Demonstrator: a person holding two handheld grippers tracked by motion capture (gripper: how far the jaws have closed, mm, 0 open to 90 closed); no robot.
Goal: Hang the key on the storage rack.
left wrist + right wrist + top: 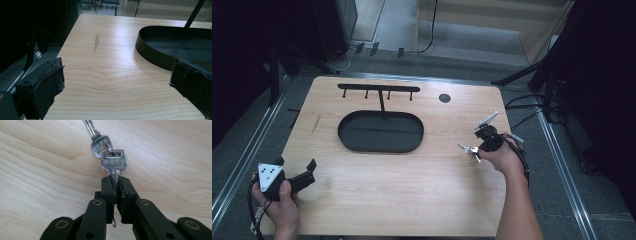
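Two silver keys point(113, 161) joined by a small ring hang from my right gripper point(115, 182), whose jaws are shut on the blade of the nearer key. From above, the keys point(469, 150) sit just over the table's right side, left of the right gripper point(482, 146). My left gripper point(310, 169) rests open at the table's front left corner, nothing between its padded fingers point(51, 82). A black oval tray point(381, 131) with an upright hook rack point(378, 88) stands at the table's middle back; its rim point(155, 56) is ahead and right of the left gripper.
The wooden table point(412, 190) has a round dark grommet point(444, 98) at the back right. A pale scuff point(96, 42) marks the wood to the left of the tray. Dark stands and cables surround the table on the floor.
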